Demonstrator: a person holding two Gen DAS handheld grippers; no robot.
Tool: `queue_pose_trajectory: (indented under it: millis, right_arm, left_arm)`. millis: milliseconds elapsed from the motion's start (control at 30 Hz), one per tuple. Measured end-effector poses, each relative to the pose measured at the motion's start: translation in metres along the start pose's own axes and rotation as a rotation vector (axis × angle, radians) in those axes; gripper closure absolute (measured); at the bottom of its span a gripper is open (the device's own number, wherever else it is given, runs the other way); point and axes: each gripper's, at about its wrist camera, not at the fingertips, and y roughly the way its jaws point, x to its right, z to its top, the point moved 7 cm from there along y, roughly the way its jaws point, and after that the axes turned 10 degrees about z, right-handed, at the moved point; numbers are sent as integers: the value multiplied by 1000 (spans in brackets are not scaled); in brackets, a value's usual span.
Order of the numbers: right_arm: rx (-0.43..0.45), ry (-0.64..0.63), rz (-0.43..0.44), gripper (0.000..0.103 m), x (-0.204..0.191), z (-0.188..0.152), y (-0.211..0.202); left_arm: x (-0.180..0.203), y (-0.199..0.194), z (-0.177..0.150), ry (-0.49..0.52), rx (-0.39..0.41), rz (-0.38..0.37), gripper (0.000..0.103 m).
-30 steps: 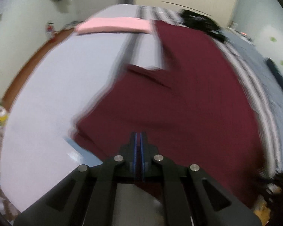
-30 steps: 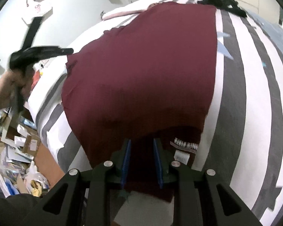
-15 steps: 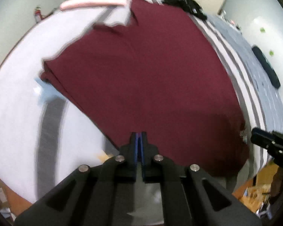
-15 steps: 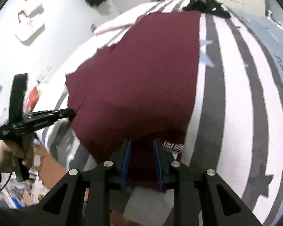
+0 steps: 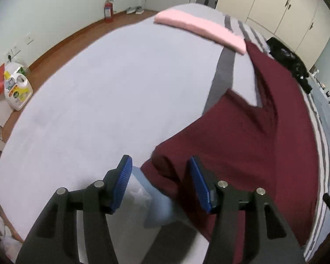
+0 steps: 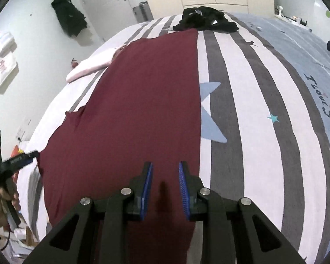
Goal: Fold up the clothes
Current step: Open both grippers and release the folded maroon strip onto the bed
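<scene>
Left wrist view
- Left gripper (image 5: 159, 177): jaws have just been opening and are now standing wide; the pads are pressing on nothing.
- Shirt (image 5: 248, 145): a dark red shirt is lying on the bed (image 5: 99, 101), its near corner sitting bunched between the open jaws, seemingly touching neither pad.
- Sleeve (image 5: 239, 101): jutting out toward the grey stripe, edges slightly rumpled.
- Pink cloth (image 5: 200, 27): a folded piece is resting at the far end of the bed, well apart from the work.
- Judgement: this side is letting go after laying the cloth down. Doing it well means lifting clear without snagging the bunched corner, then patting that corner flat.

Right wrist view
- Right gripper (image 6: 165, 181): jaws are standing narrow, with shirt (image 6: 132, 110) fabric running under and between them; whether the pads are pinching it I cannot tell.
- Shirt position: lying long and fairly flat down the striped bed (image 6: 264, 110), right edge straight along a white stripe.
- Left gripper (image 6: 13, 160): showing at the shirt's left corner, held by a hand (image 6: 2, 200).
- Black clothes (image 6: 206, 19): heaped beyond the shirt's far end.
- Judgement: keeping this hem low and even is likely helping the next fold line stay square; the sleeve probably needs tucking first.
</scene>
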Motion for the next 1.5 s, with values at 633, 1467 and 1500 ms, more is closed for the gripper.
queue_pose_trajectory:
  millis: [633,1467,1500]
  right_arm:
    - [-25,53,-6,81,3,-1,14]
    - [35,84,-27,81,63,6,-83]
    - [33,85,-26,81,65,4,-83]
  left_arm:
    - [8,2,-10,1,-12,-58,92]
    - [272,-151,-79,398,100,-328,72]
    - [271,-151,-85,404,91,-342,70]
